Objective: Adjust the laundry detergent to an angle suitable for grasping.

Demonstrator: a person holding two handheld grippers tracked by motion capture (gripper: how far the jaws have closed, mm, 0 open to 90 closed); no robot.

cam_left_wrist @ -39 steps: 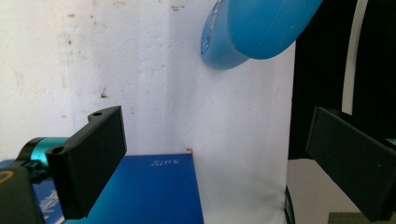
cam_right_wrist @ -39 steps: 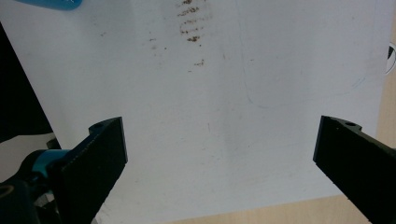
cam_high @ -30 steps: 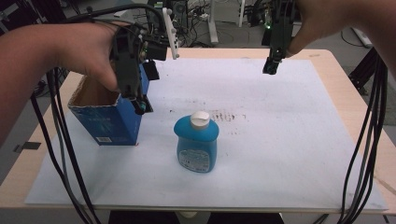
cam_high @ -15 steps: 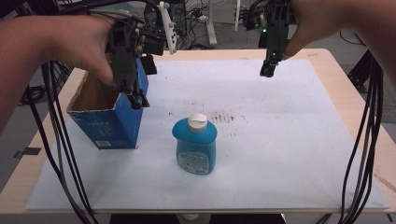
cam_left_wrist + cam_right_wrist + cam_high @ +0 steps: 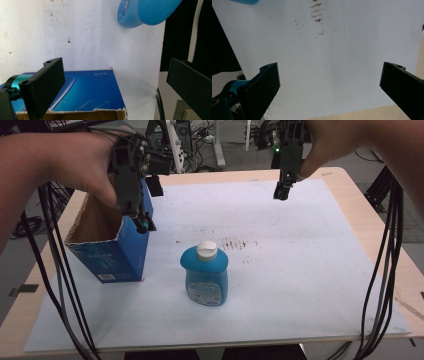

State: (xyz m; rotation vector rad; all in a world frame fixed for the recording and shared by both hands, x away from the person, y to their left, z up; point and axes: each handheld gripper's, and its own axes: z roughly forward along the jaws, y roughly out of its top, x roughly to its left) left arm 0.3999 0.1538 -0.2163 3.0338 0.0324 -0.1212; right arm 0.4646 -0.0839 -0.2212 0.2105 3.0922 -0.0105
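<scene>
A blue bottle [image 5: 205, 276] with a white cap [image 5: 206, 249] stands upright near the middle of the white sheet [image 5: 310, 270]. Left of it sits an open-topped blue cardboard box [image 5: 111, 255]. My left gripper [image 5: 142, 222] hovers over the box's right rim. Its jaws are wide open in the left gripper view [image 5: 115, 82], with the box's blue wall [image 5: 85, 92] below and the bottle [image 5: 147, 11] farther off. My right gripper [image 5: 281, 192] hangs above the far part of the sheet. Its jaws stand wide open [image 5: 329, 85] over bare sheet, with nothing between them.
Dark smudges [image 5: 232, 242] mark the sheet behind the bottle, and the same smudges [image 5: 317, 12] show in the right gripper view. The wooden table [image 5: 385, 250] borders the sheet. Black cables [image 5: 380, 285] hang at the right and more cables [image 5: 55, 270] at the left. Stands and wiring clutter the floor beyond the table.
My right gripper has drifted a little to the left and nearer. The left gripper has stayed over the box's rim. Bottle and box stand as before.
</scene>
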